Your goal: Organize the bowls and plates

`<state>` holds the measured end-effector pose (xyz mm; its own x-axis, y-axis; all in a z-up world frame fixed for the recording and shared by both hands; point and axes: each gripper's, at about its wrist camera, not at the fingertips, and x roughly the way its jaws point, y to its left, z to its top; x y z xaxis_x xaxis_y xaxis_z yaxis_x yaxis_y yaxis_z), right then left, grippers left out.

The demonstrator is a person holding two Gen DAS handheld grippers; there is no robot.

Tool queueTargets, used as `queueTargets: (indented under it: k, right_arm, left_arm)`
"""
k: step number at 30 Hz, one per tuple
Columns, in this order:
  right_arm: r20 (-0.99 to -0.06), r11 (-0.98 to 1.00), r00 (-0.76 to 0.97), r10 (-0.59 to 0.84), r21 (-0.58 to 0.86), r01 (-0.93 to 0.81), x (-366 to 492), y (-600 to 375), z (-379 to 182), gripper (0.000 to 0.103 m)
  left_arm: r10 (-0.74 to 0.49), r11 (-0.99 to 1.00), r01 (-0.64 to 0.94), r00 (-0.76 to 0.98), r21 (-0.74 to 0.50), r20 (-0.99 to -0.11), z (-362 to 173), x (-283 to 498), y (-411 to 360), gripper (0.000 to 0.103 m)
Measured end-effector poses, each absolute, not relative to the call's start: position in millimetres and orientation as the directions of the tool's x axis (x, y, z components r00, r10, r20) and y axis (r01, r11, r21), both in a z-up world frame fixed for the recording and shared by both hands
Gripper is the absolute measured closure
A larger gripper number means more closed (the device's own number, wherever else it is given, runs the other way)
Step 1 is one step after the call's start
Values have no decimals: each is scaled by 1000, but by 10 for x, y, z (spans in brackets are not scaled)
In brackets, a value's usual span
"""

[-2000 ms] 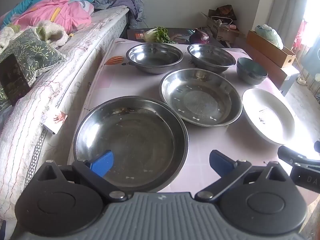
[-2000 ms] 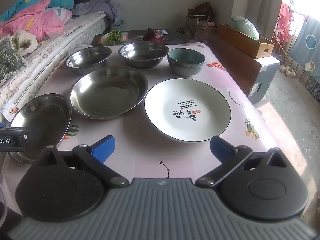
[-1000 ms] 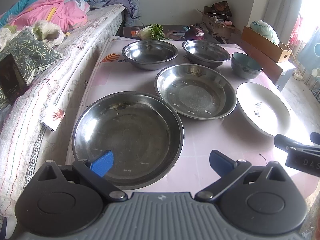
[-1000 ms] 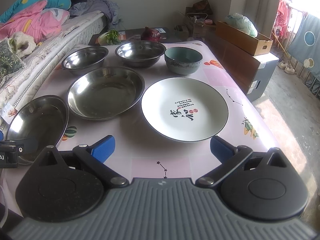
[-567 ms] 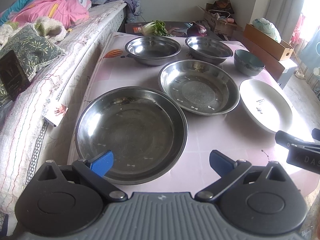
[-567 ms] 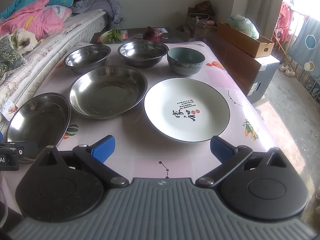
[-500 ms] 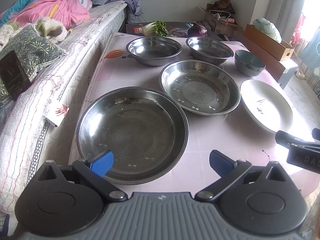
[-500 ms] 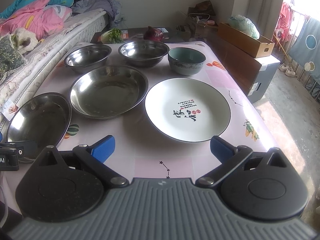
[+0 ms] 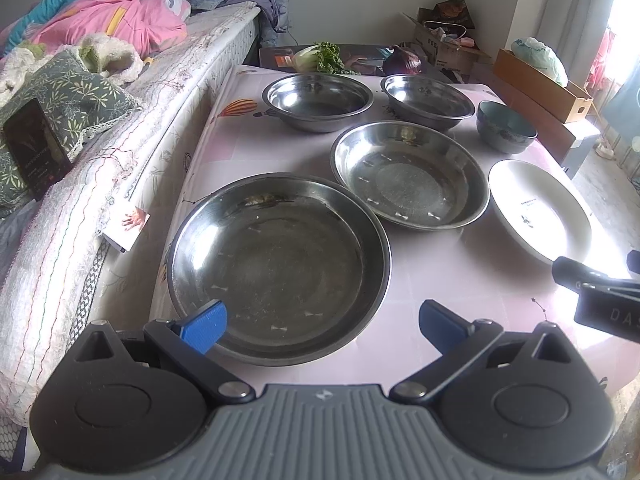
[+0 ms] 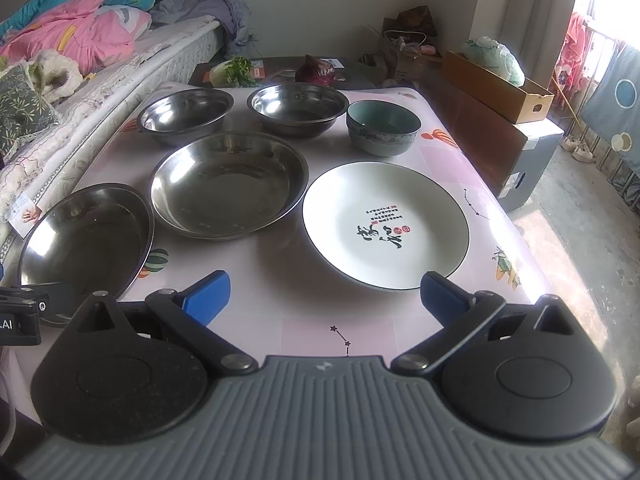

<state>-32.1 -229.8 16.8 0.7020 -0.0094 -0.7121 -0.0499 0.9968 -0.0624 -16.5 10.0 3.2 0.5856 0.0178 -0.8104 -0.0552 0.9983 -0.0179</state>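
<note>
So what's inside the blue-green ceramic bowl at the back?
The blue-green ceramic bowl shows only its teal inner wall, with nothing rising above the rim. Its near wall hides the bottom in both views, so something small and flat could lie there unseen.

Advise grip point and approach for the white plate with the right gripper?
Pinch the white plate at its near rim, coming in low from the table's near edge. It lies flat and shallow, its raised rim facing the open right gripper, with the steel dish close on its left.
</note>
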Motion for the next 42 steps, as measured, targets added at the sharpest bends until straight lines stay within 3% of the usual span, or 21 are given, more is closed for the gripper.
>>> queueTargets:
  k: [42]
  right_arm:
    - [-755, 984, 655, -26, -133, -114, -438, -1878, 69, 1]
  left_arm:
    - [33, 993, -112, 552, -35, -833, -33, -221, 376, 0]
